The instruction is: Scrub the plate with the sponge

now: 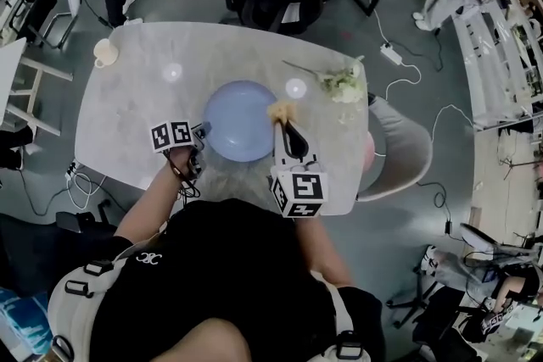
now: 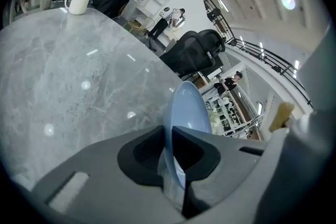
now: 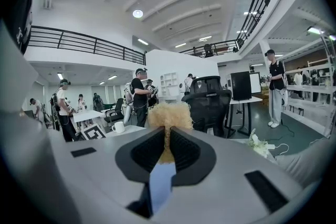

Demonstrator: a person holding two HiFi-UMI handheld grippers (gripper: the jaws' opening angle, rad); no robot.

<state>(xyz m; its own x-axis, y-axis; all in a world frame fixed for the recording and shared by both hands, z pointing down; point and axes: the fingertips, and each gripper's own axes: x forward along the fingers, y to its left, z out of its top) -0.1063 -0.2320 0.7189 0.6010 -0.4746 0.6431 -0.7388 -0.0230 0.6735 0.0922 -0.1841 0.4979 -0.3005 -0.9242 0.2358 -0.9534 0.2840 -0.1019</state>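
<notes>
Left gripper [image 1: 200,133] clamps the left rim of the mid-table plate [image 1: 237,121], while right gripper [image 1: 286,123] (jaws pinching the sponge [image 1: 282,109]) sits at its right rim, plate face lying leftward.

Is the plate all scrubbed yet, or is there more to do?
Done: the left gripper is shut on the rim of the blue plate, and the right gripper pinches the yellow sponge. In hand: the sponge is at the plate's right edge. Left: scrubbing across the plate; I can't tell how clean it is.
</notes>
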